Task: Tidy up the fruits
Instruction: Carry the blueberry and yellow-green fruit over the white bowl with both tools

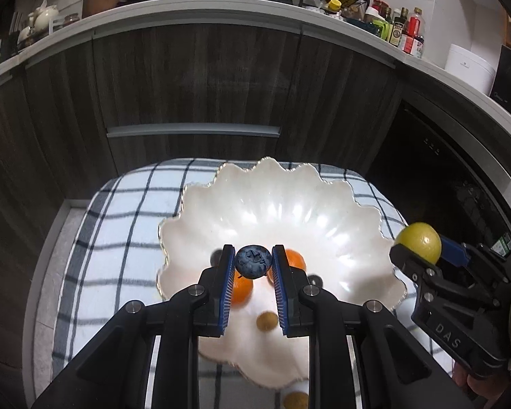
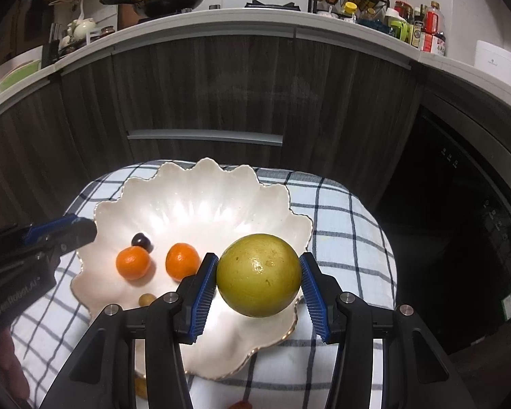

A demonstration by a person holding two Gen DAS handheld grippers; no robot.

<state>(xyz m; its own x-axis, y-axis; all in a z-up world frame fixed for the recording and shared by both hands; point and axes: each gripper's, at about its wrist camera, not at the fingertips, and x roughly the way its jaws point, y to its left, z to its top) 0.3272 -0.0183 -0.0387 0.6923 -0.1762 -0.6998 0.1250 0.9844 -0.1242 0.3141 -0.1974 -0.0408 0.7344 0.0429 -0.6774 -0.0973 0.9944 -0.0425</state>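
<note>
A white scalloped bowl [image 1: 289, 204] [image 2: 194, 201] sits on a checked cloth. My left gripper [image 1: 253, 262] is shut on a blueberry [image 1: 253, 261] and holds it above the bowl's near side. My right gripper [image 2: 259, 276] is shut on a yellow-green round fruit [image 2: 259, 274] above the bowl's right rim; it also shows in the left wrist view [image 1: 419, 241]. In the bowl lie two small oranges [image 2: 133, 262] [image 2: 182, 260], a dark berry [image 2: 141, 240] and a small olive-coloured fruit [image 2: 146, 299] [image 1: 266, 320].
The checked cloth [image 1: 119, 225] [image 2: 340, 211] covers a small table in front of dark wood cabinets [image 1: 194, 78]. A dark oven front [image 2: 460, 221] stands at the right. A small brownish fruit [image 1: 295, 400] lies on the cloth by the bowl's near edge.
</note>
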